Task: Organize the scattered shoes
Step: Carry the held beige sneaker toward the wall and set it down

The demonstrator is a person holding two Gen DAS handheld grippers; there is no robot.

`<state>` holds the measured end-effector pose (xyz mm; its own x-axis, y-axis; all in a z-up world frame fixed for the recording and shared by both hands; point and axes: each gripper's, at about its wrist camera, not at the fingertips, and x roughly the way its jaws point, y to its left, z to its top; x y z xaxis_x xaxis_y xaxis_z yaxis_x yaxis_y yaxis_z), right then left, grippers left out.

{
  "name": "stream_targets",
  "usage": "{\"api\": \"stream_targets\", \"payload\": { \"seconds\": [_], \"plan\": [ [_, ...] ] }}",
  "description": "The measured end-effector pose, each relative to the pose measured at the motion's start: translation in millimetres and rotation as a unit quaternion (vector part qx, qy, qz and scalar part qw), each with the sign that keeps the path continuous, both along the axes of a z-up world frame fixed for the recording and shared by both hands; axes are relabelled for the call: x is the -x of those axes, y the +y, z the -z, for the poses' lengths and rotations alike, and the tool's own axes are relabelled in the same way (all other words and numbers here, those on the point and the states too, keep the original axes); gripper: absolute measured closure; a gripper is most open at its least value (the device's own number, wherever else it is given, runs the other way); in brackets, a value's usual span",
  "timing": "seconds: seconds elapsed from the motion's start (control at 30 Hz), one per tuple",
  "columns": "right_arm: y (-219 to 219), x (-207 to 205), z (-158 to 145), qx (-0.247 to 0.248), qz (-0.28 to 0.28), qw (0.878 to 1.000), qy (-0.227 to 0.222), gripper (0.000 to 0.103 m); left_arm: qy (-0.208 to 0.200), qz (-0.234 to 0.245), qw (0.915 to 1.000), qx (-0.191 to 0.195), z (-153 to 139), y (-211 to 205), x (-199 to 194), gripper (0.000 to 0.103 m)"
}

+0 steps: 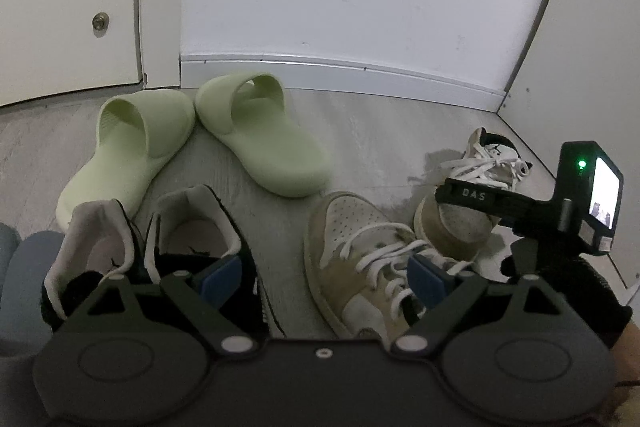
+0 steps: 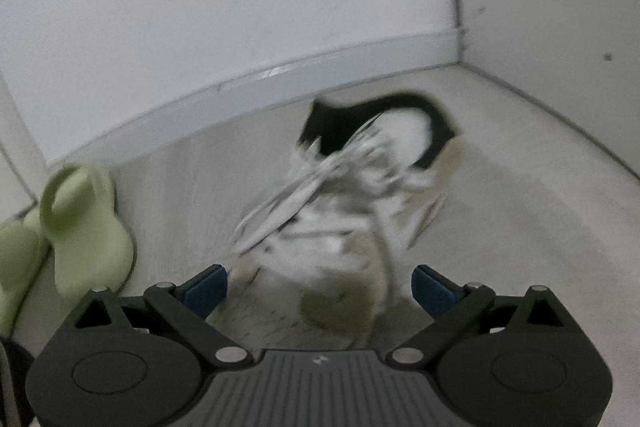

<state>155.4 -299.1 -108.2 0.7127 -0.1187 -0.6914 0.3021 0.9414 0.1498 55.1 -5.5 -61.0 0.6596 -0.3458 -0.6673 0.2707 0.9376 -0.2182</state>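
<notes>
Where it crosses a tan sneaker (image 1: pixel 452 223), the right tongs (image 1: pixel 476 195) read "D4S".

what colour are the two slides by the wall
Pale green slides, seen best in the left wrist view.

A pale grey wood-grain floor (image 1: pixel 380 115) carries all the shoes, bounded by a white skirting board along its far edge. Two light green slides (image 1: pixel 192 143) lie near the far left corner, their toes touching. Nearer the front edge on the left stand two black sneakers (image 1: pixel 160 259) side by side. To their right sits a tan and white laced sneaker (image 1: pixel 360 251), and its mate (image 1: pixel 468 195) lies beyond it toward the right edge, blurred in the right wrist view.
</notes>
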Motion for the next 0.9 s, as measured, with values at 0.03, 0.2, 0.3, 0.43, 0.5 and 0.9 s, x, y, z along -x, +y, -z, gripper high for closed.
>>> {"api": "stream_targets", "payload": {
  "seconds": [0.03,0.2,0.3,0.43,0.5,0.9],
  "plan": [
    [0.6,0.2,-0.3,0.001,-0.001,1.000,0.001,0.004,0.001,0.001,1.0000,0.002,0.5,0.0,0.1,0.012],
    [-4.9,-4.6,-4.5,0.003,-0.047,0.999,0.013,0.008,0.001,0.007,1.0000,0.001,1.1,-1.8,2.0,0.012],
    [-14.4,-3.1,-4.0,-0.014,-0.079,0.997,0.020,0.011,-0.002,0.008,1.0000,-0.001,-0.5,-1.0,2.2,0.012],
    [-22.8,5.8,-11.9,0.020,-0.111,0.993,0.040,0.011,-0.001,0.000,1.0000,0.008,-0.9,3.4,0.6,0.012],
    [-19.8,16.2,-18.8,0.034,-0.111,0.992,0.049,0.011,0.001,-0.002,0.9999,0.011,-0.3,4.2,0.0,0.012],
    [-0.5,-21.9,2.4,0.116,-0.131,0.983,0.052,0.004,-0.002,-0.002,1.0000,0.003,-3.2,5.9,1.1,0.012]
  ]
}}
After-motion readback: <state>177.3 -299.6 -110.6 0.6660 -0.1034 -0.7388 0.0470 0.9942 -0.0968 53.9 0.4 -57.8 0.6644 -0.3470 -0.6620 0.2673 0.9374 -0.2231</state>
